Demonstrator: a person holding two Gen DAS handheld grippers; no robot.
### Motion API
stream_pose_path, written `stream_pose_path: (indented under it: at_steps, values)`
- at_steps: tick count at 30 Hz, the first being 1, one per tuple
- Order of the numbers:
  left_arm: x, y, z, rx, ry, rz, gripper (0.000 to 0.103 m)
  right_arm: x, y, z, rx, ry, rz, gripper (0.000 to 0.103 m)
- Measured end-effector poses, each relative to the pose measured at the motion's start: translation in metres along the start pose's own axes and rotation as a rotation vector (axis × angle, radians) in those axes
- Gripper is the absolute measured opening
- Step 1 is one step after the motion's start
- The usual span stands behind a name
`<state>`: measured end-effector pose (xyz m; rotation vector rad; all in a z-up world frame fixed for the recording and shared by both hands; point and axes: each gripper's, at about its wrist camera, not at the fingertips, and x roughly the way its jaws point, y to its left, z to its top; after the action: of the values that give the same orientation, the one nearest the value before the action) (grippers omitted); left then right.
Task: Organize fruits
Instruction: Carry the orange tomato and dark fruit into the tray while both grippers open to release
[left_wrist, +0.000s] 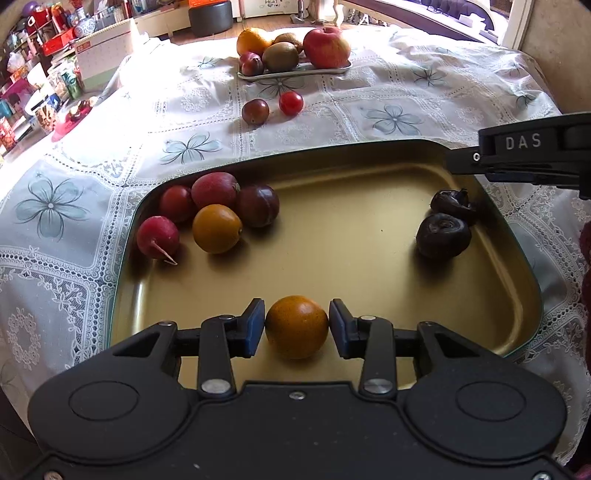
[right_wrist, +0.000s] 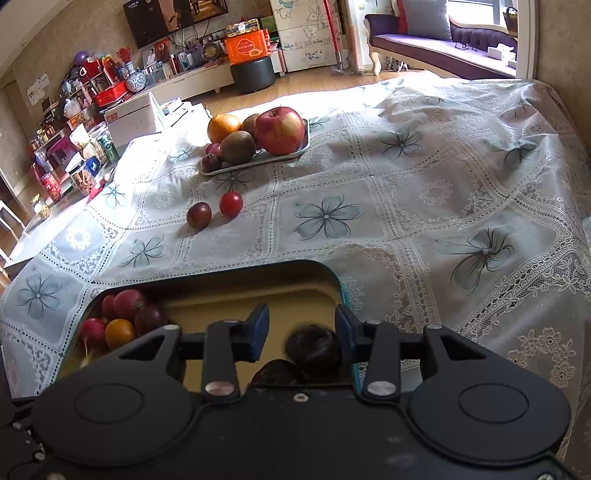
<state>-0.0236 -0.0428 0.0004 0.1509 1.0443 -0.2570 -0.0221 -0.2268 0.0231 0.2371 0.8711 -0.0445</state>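
My left gripper (left_wrist: 297, 326) is shut on an orange tomato (left_wrist: 296, 326), held just over the near part of the gold tray (left_wrist: 354, 221). The tray holds a cluster of small fruits at its left: a radish (left_wrist: 157, 237), an orange tomato (left_wrist: 217, 228), a dark plum (left_wrist: 257, 205) and red ones. Two dark water chestnuts (left_wrist: 443, 235) lie at its right. My right gripper (right_wrist: 301, 334) is open above those chestnuts (right_wrist: 314, 349); its body shows in the left wrist view (left_wrist: 524, 151). A dark tomato (right_wrist: 198, 215) and a red tomato (right_wrist: 231, 203) lie loose on the cloth.
A small plate (right_wrist: 258, 158) at the far side carries an apple (right_wrist: 279, 125), an orange, kiwis and small plums. The table has a white lace flowered cloth (right_wrist: 406, 221). Shelves, boxes and a stool stand beyond the far edge.
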Motion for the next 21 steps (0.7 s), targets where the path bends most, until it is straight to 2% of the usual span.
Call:
stream_pose_path:
  at_steps: [9,21]
  values:
    - [-0.002,0.002,-0.001,-0.013,-0.001,0.007,0.047,-0.007,0.002,0.000,-0.005,-0.020,0.011,0.043]
    - [-0.008,0.022,0.008,-0.069,-0.001,-0.025,0.047,-0.009,0.003,0.001,-0.015,-0.021,0.031,0.043]
